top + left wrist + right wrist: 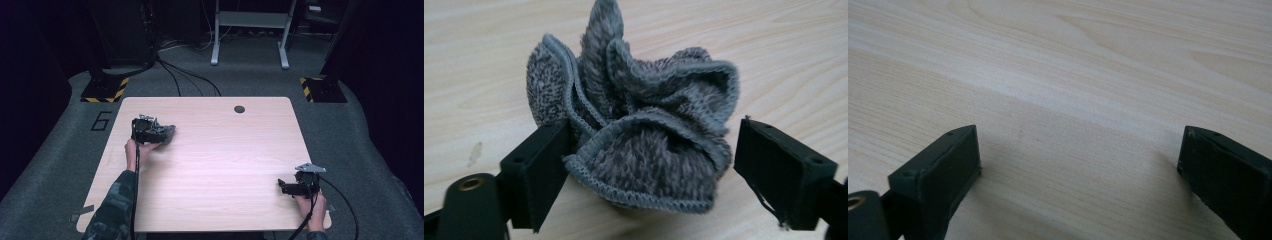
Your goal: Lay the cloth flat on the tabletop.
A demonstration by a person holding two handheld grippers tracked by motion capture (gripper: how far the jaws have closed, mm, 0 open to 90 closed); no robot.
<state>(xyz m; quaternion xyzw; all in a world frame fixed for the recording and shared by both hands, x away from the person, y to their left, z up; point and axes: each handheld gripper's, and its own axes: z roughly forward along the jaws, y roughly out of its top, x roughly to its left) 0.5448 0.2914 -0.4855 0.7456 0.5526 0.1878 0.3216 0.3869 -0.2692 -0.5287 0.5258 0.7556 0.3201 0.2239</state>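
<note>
A crumpled grey fleecy cloth [644, 125] lies bunched on the light wooden table [225, 165], at its left side in the high view, cloth [168, 133]. My left gripper [651, 145] stands open around the bunch: one jaw touches the cloth's edge, and the other is a small gap away from it. In the high view the left gripper [159, 135] is held by a hand in a camouflage sleeve. My right gripper [1078, 145] is open over bare wood with nothing between its jaws. It sits near the table's front right corner, right gripper [283, 186].
A dark round cable hole [239, 109] sits near the table's far edge. Beyond the table, cables run across the grey floor, with two yellow-and-black taped bases [105, 90] [320, 89] and a white frame [250, 30].
</note>
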